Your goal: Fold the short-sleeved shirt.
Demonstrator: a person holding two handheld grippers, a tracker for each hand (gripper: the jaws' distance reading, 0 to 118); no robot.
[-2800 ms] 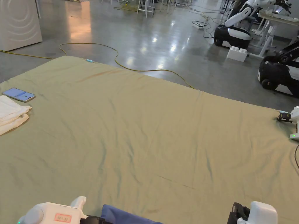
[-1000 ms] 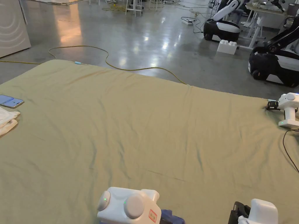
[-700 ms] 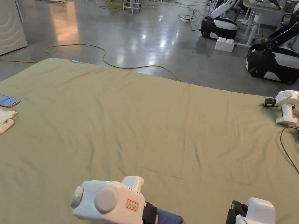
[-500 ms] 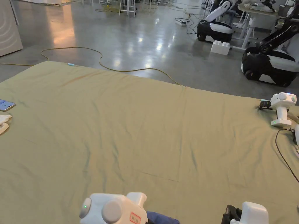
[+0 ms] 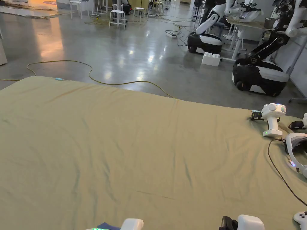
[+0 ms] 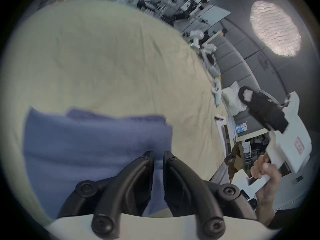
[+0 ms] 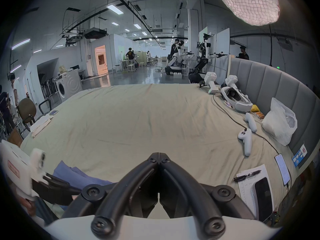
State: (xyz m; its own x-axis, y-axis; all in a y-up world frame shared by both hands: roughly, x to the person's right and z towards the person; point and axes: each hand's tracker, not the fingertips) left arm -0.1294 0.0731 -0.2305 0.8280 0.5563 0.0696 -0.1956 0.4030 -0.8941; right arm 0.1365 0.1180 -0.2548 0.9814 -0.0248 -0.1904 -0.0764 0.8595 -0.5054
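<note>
1. Bed sheet [image 5: 144, 155]: a wide, lightly creased olive-green sheet covers the work surface; its broad middle lies bare, probably kept as room for laying out and folding.
2. Floor [image 5: 135, 57]: polished grey concrete at 12 o'clock, crossed by a yellow cable [image 5: 90, 78]; wheeled robots [image 5: 259, 76] stand at 1 o'clock.
3. Shirt [image 6: 90, 150]: the blue short-sleeved garment lies bunched in layers at the sheet's near edge, at 6 o'clock in the head view.
4. Left gripper [image 6: 158, 154]: jaws narrowed to a slim gap with blue cloth between them; whether both press on it cannot be told. The pinch probably serves to draw the cloth out.
5. Right gripper [image 7: 158, 155]: jaw tips meet on nothing, above bare sheet, apparently waiting.
6. Spare handheld gripper [image 5: 272, 119]: parked upright at 3 o'clock, well apart.
</note>
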